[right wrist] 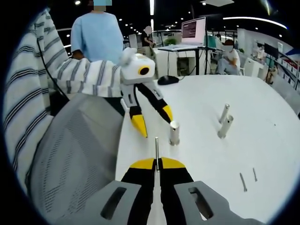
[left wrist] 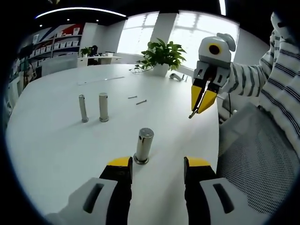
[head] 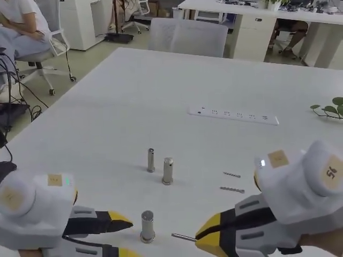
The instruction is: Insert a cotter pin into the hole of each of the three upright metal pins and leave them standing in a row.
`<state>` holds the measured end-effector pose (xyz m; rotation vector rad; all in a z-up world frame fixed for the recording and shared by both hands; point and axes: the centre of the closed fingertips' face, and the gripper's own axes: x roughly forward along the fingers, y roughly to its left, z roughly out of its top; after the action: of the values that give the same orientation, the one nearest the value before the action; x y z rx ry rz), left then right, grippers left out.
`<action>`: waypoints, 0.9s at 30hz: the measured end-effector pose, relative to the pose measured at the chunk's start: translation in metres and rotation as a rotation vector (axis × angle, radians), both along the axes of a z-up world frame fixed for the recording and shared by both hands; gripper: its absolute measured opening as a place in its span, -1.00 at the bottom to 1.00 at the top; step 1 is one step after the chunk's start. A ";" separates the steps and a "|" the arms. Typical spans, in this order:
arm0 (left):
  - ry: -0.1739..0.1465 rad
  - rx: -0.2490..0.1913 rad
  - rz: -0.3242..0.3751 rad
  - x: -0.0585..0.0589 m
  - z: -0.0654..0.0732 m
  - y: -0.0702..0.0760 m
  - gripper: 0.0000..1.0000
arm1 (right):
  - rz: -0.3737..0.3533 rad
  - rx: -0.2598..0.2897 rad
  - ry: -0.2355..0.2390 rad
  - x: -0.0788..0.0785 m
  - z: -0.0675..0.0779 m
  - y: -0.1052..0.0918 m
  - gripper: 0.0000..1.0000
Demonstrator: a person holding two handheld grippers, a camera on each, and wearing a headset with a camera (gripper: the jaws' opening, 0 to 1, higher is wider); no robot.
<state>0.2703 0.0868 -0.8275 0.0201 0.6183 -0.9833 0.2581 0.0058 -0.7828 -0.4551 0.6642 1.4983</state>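
The cotter pin (right wrist: pixel 156 146) is pinched tight between the jaws of the right hand-held gripper (right wrist: pixel 157 162). It sticks straight out past the yellow tips, up off the table (head: pixel 161 96). Its back end is hidden inside the jaws. In the head view a short grey bit of it pokes out to the left. It points at the nearest metal pin (head: pixel 147 226), close to it but not touching.

The nearest metal pin stands upright near the front of the table. The left hand-held gripper (left wrist: pixel 157 164) is wide open with nothing in it. The pin stands just in front of the gap between its jaws. In the head view the lower jaw of this gripper is cut off by the bottom edge.

Farther back, a thin metal pin (head: pixel 151 160) and a thicker metal pin (head: pixel 168 171) stand upright side by side, well apart from the nearest one. The holes in the three pins are too small to make out.

To the right, a loose cotter pin (head: pixel 231 174) and a second loose cotter pin (head: pixel 232 189) lie flat on the table. Behind them lies a white power strip (head: pixel 233 115). A few green plant leaves (head: pixel 328 110) are cut off at the right edge.
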 end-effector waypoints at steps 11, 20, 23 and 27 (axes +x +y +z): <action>-0.023 -0.017 -0.008 0.014 0.002 -0.001 -0.15 | -0.032 0.003 0.004 0.005 -0.002 0.004 -0.93; -0.051 0.010 -0.069 0.020 -0.006 -0.012 -0.28 | -0.053 -0.007 0.009 0.010 -0.007 0.006 -0.93; -0.062 0.015 -0.078 0.024 -0.009 -0.014 -0.31 | -0.057 -0.009 0.011 0.010 -0.008 0.006 -0.93; -0.074 0.028 -0.105 0.025 -0.013 -0.018 -0.43 | -0.061 -0.011 0.012 0.011 -0.009 0.007 -0.93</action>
<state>0.2951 0.0692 -0.8401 0.1141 0.5676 -1.0711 0.2690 0.0124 -0.7922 -0.4306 0.6905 1.4411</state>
